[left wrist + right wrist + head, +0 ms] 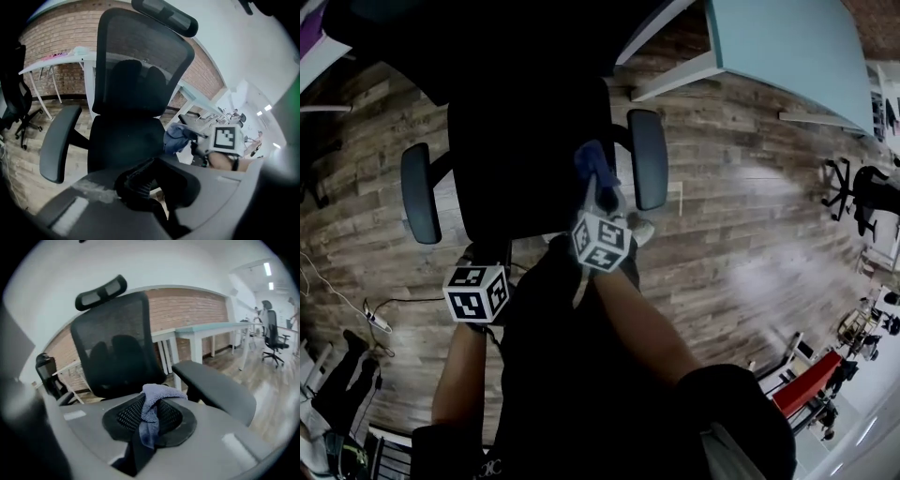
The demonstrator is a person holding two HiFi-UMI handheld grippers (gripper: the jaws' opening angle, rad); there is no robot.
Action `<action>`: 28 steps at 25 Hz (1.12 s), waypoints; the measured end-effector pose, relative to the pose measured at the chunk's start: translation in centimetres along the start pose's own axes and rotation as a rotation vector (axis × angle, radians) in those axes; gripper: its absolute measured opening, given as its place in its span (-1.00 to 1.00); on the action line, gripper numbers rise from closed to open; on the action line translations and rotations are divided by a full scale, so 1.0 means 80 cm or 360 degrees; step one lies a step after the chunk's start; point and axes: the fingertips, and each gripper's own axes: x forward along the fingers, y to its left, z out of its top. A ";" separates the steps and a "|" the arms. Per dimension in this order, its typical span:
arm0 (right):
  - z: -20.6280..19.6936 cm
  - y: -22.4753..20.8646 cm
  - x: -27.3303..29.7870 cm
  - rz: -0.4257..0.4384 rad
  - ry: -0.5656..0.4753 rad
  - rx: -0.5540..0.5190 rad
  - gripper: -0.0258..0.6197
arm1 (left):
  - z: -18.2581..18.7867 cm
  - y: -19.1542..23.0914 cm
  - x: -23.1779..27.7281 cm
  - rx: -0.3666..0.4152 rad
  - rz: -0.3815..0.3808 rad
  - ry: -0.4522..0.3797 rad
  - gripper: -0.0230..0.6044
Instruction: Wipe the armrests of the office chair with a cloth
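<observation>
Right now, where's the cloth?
The blue cloth is clamped in the right gripper, head view centre, beside the office chair's armrest on the person's right.

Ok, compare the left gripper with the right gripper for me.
The right gripper's jaws are shut on a crumpled blue cloth; the left gripper's jaws are shut on nothing. The right gripper reaches over the black office chair seat near a dark padded armrest; the left gripper sits back at its front edge. Both carry marker cubes.
</observation>
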 end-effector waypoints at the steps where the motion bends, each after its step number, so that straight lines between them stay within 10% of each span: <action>1: 0.017 0.013 -0.017 0.0077 -0.0017 -0.0053 -0.71 | 0.010 0.000 0.000 0.0009 0.0005 -0.0021 -0.91; 7: 0.137 0.053 -0.110 0.0381 -0.0168 -0.0311 -0.71 | 0.077 -0.010 -0.007 0.0030 0.0003 -0.0190 -0.91; 15: 0.214 0.049 -0.208 0.0452 -0.0375 -0.0352 -0.71 | 0.116 -0.044 -0.062 0.0002 0.0008 -0.0462 -0.91; 22: 0.197 0.018 -0.323 0.0574 -0.0450 -0.0399 -0.71 | 0.059 -0.094 -0.113 0.0029 0.0062 -0.0591 -0.91; 28: 0.120 -0.025 -0.464 0.0665 -0.0496 -0.0520 -0.72 | -0.079 -0.161 -0.159 0.0051 0.0083 -0.0704 -0.91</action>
